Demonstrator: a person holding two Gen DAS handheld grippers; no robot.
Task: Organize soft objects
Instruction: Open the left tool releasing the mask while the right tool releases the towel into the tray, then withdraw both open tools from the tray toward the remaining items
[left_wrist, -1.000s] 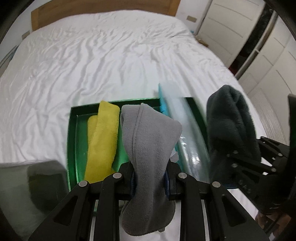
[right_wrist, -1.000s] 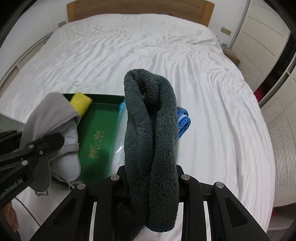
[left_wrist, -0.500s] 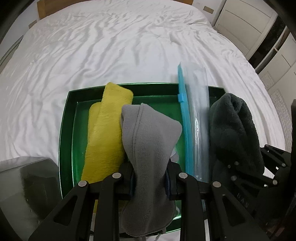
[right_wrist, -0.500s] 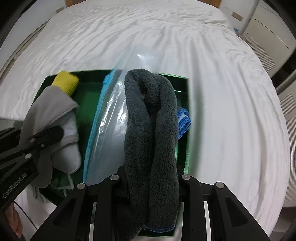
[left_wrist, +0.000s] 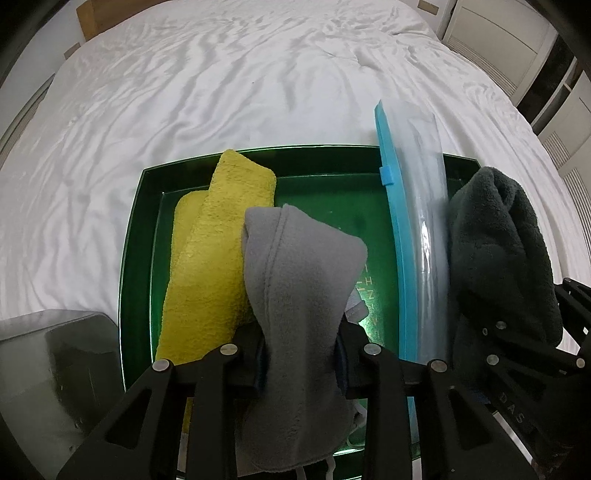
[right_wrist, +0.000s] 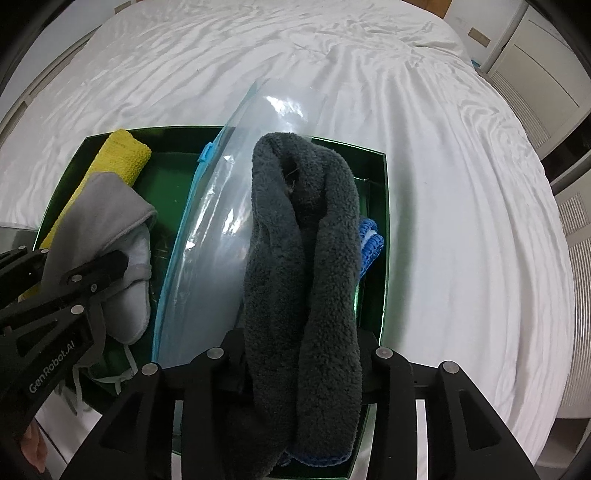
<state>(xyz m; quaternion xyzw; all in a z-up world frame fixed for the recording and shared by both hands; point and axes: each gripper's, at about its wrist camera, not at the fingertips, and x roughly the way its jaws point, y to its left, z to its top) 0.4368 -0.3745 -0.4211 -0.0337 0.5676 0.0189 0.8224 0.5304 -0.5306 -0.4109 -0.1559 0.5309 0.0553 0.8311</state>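
Note:
A green tray (left_wrist: 133, 236) (right_wrist: 384, 221) lies on the white bed. In it are a folded yellow towel (left_wrist: 214, 258) (right_wrist: 125, 155), a clear zip bag (left_wrist: 421, 229) (right_wrist: 229, 229) with a blue seal, and a blue cloth (right_wrist: 369, 240). My left gripper (left_wrist: 301, 350) (right_wrist: 107, 269) holds a grey fleece cloth (left_wrist: 295, 280) over the tray's middle, beside the yellow towel. Its jaws are opening, with the cloth still between the pads. My right gripper (right_wrist: 303, 339) (left_wrist: 517, 332) grips a dark grey plush towel (right_wrist: 303, 236) (left_wrist: 498, 243) over the tray's right side. Those jaws are opening too, around the towel.
White rumpled sheets (left_wrist: 258, 74) spread wide beyond the tray. A grey boxy object (left_wrist: 44, 369) sits at the near left of the tray. White cupboard doors (left_wrist: 498, 33) stand along the right, and a wooden headboard (left_wrist: 110, 11) at the far end.
Both grippers have come down and forward over the green tray with their cloths, and the tray now fills more of each view. The jaws of both stand a little wider.

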